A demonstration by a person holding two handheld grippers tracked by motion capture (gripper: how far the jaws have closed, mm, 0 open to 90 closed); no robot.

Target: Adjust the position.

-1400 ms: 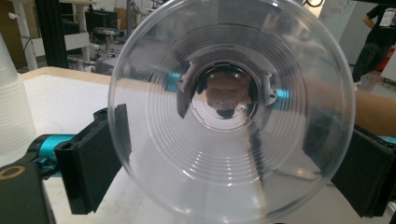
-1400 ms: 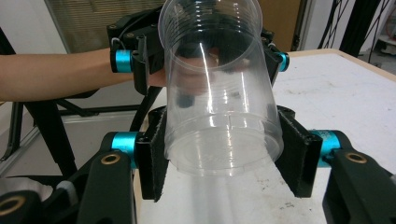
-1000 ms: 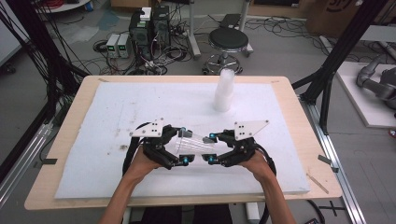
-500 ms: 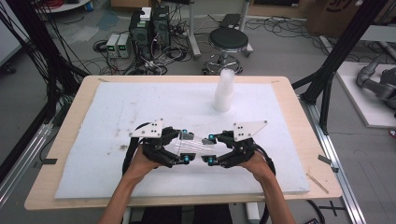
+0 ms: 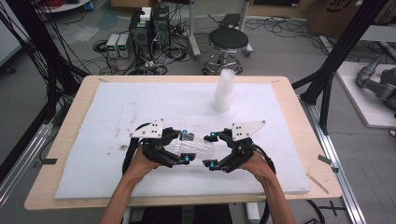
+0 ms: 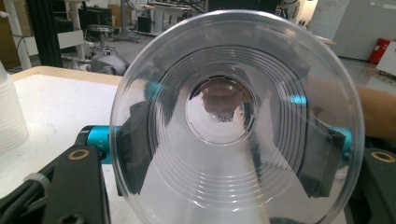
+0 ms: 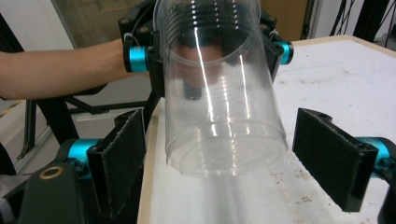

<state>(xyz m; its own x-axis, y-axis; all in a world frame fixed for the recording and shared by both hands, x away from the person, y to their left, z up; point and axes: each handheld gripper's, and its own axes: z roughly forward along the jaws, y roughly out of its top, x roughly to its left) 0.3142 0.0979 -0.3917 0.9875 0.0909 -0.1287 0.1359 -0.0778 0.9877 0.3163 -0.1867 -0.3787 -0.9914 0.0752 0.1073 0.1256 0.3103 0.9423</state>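
Cup (image 5: pixel 194 147) lies sideways between your two grippers, low above the counter (image 5: pixel 107 112). Your left gripper (image 5: pixel 180 144) pinches it near the rim, so the base points to the other hand. Fingers (image 7: pixel 334 161) of your right gripper (image 5: pixel 211 150) have just spread apart and stand beside the base without touching, probably passing it over. Stack of cups (image 5: pixel 223 91) waits well apart.

A white pad (image 5: pixel 93 140) covers the desk (image 5: pixel 303 140), bare along its left edge and across its far-left corner, where a hand could pass freely. Near the far edge, right of centre, a stack of white cups (image 5: pixel 224 91) stands upright as the lone obstacle. Toward the near edge, a clear cup (image 5: pixel 194 145) lying level between the left gripper (image 5: pixel 183 147) and right gripper (image 5: pixel 210 149) blocks the middle.
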